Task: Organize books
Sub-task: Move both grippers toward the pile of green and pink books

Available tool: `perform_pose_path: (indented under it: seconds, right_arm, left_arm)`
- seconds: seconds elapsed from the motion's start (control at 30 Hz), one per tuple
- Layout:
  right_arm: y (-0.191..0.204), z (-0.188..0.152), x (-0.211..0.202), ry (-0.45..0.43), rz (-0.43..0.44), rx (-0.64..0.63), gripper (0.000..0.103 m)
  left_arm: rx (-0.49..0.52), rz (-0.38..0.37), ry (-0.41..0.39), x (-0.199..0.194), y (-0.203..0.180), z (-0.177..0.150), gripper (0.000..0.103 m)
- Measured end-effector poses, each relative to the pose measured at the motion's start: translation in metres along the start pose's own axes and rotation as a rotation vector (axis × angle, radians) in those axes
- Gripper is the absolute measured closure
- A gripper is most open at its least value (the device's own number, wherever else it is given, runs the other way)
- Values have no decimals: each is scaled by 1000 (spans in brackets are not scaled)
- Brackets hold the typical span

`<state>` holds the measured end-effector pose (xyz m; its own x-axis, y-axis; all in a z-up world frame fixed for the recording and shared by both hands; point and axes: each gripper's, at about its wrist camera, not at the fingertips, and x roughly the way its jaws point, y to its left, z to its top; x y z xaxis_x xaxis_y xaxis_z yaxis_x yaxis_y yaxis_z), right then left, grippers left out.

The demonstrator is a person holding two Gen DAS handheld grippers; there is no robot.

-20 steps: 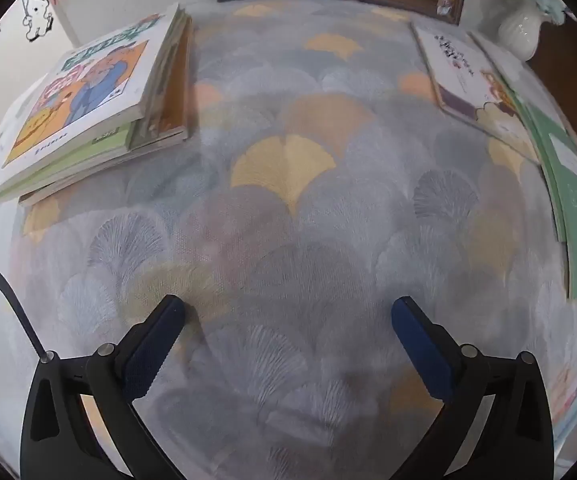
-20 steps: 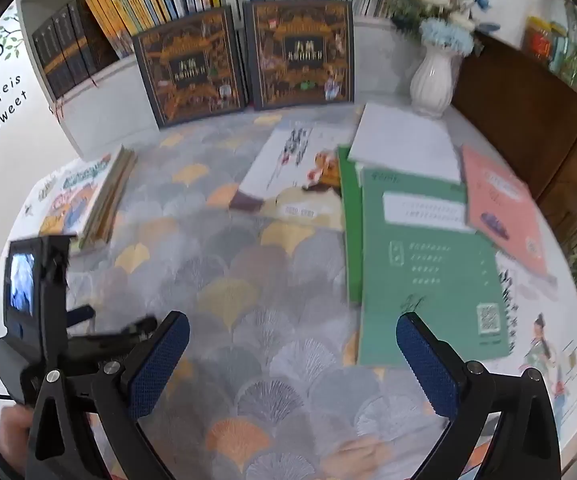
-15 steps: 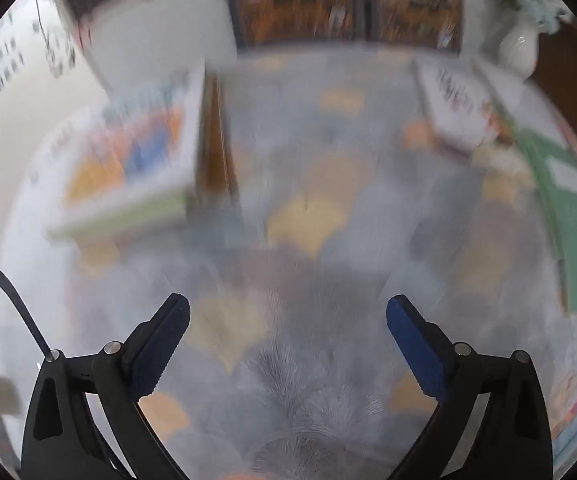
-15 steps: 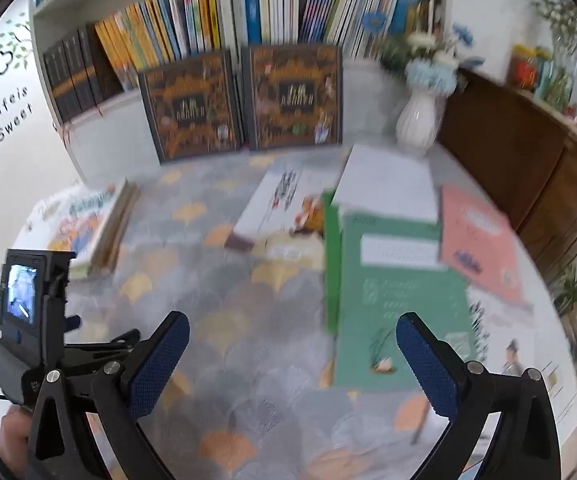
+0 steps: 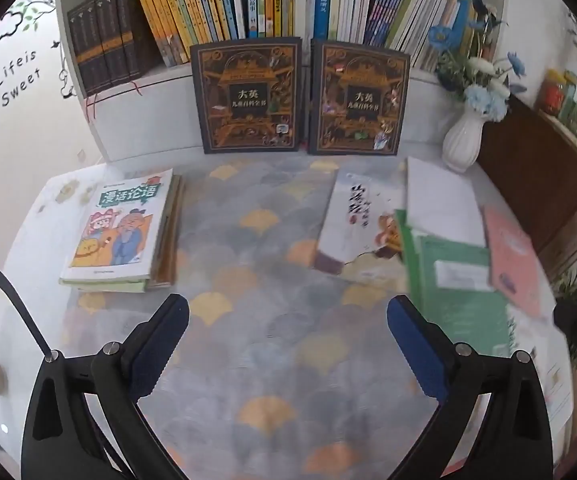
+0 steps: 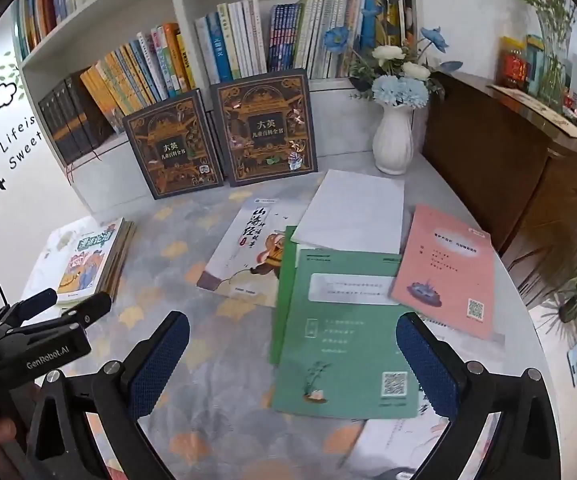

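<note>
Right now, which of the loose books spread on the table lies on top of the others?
The green workbook with the white label. It overlaps the other green book beneath it, while the white booklet and pink booklet overlap its edges.

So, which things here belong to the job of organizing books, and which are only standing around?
For the job:
- stack of books
- green book
- pink book
- white book
- picture book
- both open grippers: left, right

Only around:
- vase of flowers
- wooden cabinet
- shelf books
</note>
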<state>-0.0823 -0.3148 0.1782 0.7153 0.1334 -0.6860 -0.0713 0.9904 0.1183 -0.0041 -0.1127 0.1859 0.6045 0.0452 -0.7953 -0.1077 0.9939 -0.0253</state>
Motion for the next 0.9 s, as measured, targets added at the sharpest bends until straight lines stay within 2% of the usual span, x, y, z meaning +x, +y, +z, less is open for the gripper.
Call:
perform_pose_path:
  seconds: [0.27,0.67,0.9]
  right_arm:
    - [-53,40,13,37,49,-42,0]
    - [-85,25,29,102,105,-135,0]
    - [-121,21,45,147,118,-44,0]
  left_arm:
    - [-47,-40,65,12,-53,-22,4]
    - [-45,-43,76,24,-101,-39,4]
    - [-24,-22,108,32,-116,-49,4]
